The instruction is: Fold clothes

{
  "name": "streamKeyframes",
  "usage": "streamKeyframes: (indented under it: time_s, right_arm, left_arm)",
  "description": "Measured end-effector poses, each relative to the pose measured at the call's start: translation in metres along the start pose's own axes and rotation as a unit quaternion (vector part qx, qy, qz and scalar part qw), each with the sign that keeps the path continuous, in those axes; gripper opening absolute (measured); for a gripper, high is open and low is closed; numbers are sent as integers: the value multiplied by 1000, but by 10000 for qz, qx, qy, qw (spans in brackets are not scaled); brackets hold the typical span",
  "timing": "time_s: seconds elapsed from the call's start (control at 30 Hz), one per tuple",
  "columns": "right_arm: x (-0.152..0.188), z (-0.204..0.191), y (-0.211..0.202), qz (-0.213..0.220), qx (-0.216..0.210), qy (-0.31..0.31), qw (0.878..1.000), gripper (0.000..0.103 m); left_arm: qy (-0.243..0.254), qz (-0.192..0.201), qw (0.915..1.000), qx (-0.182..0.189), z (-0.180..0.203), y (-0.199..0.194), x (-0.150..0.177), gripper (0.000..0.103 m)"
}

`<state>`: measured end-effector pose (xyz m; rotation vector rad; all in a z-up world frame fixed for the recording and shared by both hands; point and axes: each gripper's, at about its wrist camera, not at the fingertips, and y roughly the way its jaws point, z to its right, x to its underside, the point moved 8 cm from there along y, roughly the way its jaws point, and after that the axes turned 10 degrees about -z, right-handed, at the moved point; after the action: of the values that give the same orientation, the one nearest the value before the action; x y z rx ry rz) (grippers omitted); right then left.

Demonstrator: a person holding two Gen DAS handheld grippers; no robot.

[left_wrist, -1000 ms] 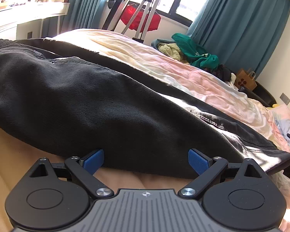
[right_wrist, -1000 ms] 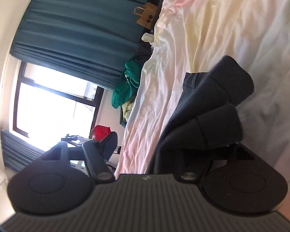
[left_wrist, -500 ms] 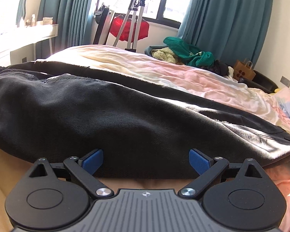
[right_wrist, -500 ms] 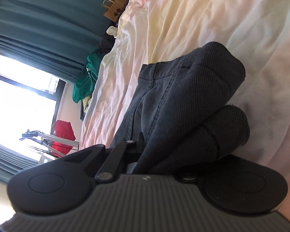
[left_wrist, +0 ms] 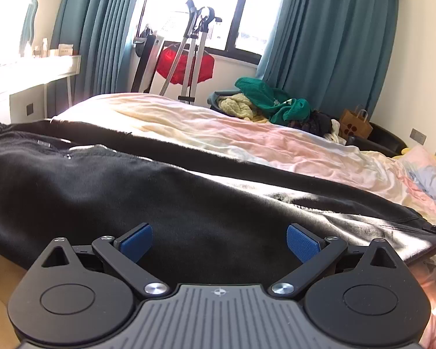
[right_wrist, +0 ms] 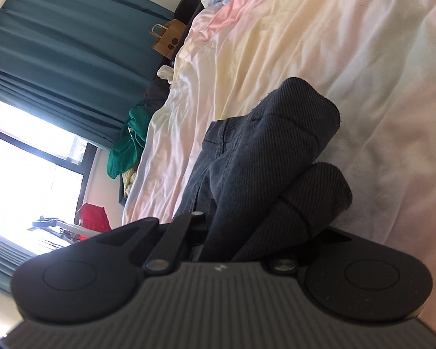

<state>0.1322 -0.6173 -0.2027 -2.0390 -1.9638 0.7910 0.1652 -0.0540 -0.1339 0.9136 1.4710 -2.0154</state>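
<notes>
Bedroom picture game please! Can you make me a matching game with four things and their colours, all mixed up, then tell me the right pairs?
Things:
1. trousers
2. curtains
3. paper bag
4. left gripper pads

Colours:
A. brown
B. bright blue
C. black
D. teal

Pairs: 1-C, 2-D, 3-A, 4-B
</notes>
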Motion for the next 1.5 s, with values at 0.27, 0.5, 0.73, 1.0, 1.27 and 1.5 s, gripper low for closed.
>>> streamKeyframes:
  time_s: [0.27, 0.5, 0.73, 1.0, 1.27, 1.5]
  right_arm:
    - [3, 1, 1, -6, 103, -312, 9995, 10]
    - [6, -3, 4, 103, 289, -684, 9972, 10]
    - [10, -11, 7, 245, 615, -1175, 9909, 11]
    - [16, -55, 0, 544, 1178, -2204, 9667, 11]
    - [71, -170, -25, 1412, 1300, -3809, 9045, 11]
    - [191, -271, -38, 1831, 580, -5423, 8179, 11]
  left_arm:
    - [620, -25, 9969, -481, -6, 14, -29, 102]
    - [351, -381, 9900, -1316, -49, 49, -36, 102]
    - [576, -829, 9875, -1210, -60, 70, -17, 103]
    - [647, -862, 9880, -1109, -63, 71, -15, 103]
    - [476, -780, 9922, -847, -66, 54, -22, 103]
    - [26, -395, 9969, -674, -82, 7, -43, 103]
